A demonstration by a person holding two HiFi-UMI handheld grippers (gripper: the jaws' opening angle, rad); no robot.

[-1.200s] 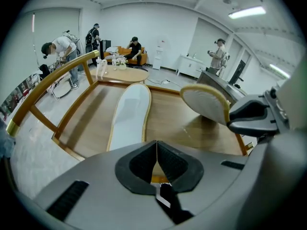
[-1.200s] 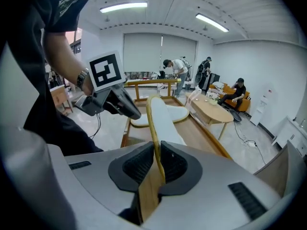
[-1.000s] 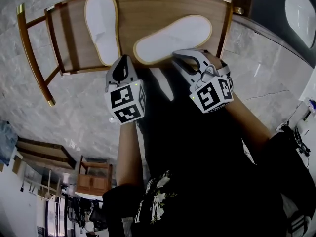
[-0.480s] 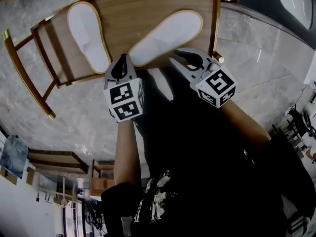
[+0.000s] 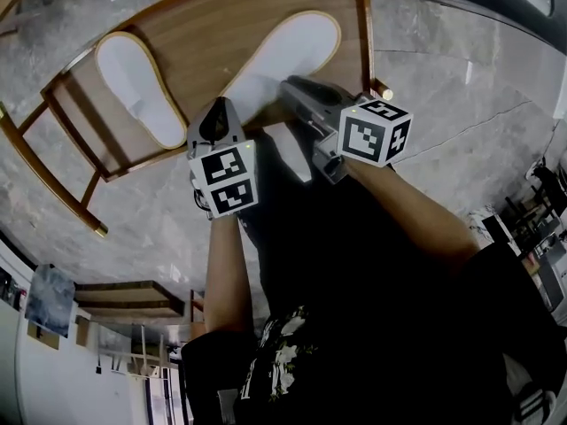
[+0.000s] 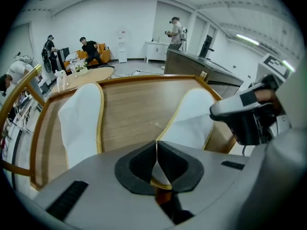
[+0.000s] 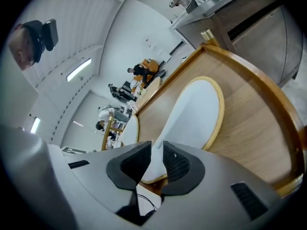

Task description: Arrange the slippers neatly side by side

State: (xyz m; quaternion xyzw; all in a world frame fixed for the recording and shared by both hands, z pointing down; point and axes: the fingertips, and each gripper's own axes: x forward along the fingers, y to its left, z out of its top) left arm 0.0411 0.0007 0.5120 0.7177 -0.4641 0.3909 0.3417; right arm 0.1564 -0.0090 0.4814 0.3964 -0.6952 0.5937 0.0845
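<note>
Two white slippers with tan rims lie splayed apart on a wooden rack (image 5: 359,25). The left slipper (image 5: 140,85) (image 6: 79,121) lies alone at the rack's left. The right slipper (image 5: 285,53) (image 6: 191,121) (image 7: 196,111) angles away to the right. My left gripper (image 5: 219,115) (image 6: 157,145) is shut, with its tips against the rim at that slipper's heel; whether they pinch it I cannot tell. My right gripper (image 5: 291,87) (image 7: 157,147) straddles the heel's white edge, jaws parted, pads not clearly pressing.
The rack has a raised wooden rail (image 7: 268,95) along its right side and thin gold-tipped legs (image 5: 53,184) on a grey marble floor (image 5: 461,96). Several people, an orange sofa (image 6: 88,56) and a counter (image 6: 192,61) are far behind.
My right gripper has swung left and turned its cube upward, coming from beside the right slipper's edge onto its heel. The left gripper has held still. The head view has tilted.
</note>
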